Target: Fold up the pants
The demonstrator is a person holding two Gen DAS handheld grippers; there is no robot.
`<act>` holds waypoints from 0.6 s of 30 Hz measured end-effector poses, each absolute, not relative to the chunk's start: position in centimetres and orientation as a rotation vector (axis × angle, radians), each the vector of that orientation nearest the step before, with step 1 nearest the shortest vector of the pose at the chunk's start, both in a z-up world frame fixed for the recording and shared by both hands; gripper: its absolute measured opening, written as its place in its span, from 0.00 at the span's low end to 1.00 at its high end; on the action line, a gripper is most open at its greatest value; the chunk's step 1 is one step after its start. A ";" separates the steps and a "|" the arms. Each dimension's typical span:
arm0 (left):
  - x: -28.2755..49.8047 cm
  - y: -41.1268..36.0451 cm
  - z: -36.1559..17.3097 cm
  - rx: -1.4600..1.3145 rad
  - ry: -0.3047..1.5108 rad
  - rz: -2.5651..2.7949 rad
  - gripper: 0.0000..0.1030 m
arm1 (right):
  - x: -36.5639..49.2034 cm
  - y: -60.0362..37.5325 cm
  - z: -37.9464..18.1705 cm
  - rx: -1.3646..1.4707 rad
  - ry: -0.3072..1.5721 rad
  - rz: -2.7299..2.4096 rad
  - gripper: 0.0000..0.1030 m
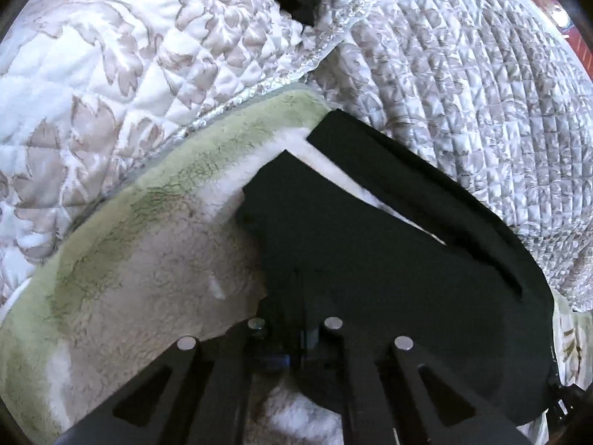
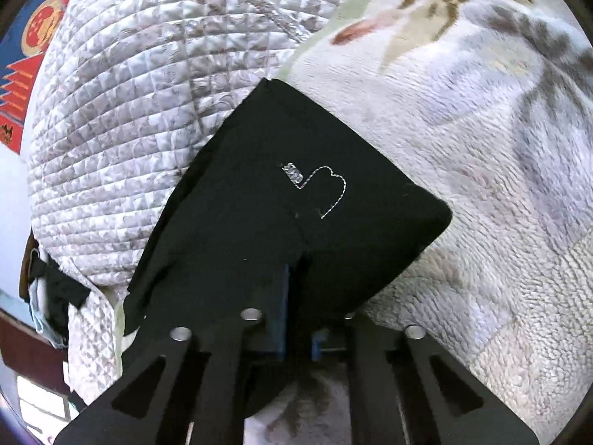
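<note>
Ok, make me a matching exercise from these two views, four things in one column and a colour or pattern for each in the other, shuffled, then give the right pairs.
Things:
1. pants
2. fleece blanket
3. quilted bedspread
4. stitching on the pants

Colours or patterns:
A. white thread outline
B. grey-white diamond quilting
C. plain black
D. cream pile with a green band

Pairs: 1-C, 2-D, 3-B, 4-A

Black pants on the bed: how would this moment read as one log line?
step: fold in progress | left tool: shut on black fabric pants | right tool: shut on pants | surface: fleecy cream blanket
</note>
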State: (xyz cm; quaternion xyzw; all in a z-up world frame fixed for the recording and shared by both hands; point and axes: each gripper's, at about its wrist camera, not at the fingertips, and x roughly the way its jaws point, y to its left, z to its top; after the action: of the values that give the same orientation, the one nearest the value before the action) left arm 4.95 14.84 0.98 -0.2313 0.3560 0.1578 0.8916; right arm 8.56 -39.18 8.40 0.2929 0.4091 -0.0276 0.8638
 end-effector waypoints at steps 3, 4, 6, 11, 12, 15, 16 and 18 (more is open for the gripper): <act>3.8 14.6 2.1 -0.475 0.729 0.312 0.03 | 8.0 -38.7 9.7 0.598 0.832 -0.034 0.04; 3.2 14.6 2.6 -0.475 0.724 0.306 0.03 | 7.8 -38.7 10.2 0.602 0.827 -0.022 0.04; 1.6 14.7 3.9 -0.480 0.704 0.289 0.03 | 6.7 -38.7 11.3 0.608 0.822 0.002 0.04; -3.9 15.2 6.2 -0.477 0.657 0.255 0.03 | 2.5 -39.4 13.7 0.604 0.814 0.031 0.04; -4.9 15.1 6.1 -0.469 0.667 0.252 0.03 | 1.2 -39.7 14.0 0.609 0.820 0.031 0.04; -7.5 14.6 5.0 -0.459 0.711 0.244 0.03 | -2.4 -40.3 13.5 0.618 0.846 0.014 0.04; -8.4 14.4 4.7 -0.470 0.720 0.235 0.03 | -3.9 -40.6 13.3 0.633 0.854 0.007 0.04; -9.9 13.9 4.2 -0.472 0.732 0.223 0.03 | -5.4 -40.8 13.2 0.630 0.860 -0.003 0.04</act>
State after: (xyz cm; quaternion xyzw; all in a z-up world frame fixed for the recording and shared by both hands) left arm -9.89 13.94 4.16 -0.2282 0.3536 0.1080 0.9007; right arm -5.38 -40.84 13.22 0.3001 0.4099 -0.0014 0.8613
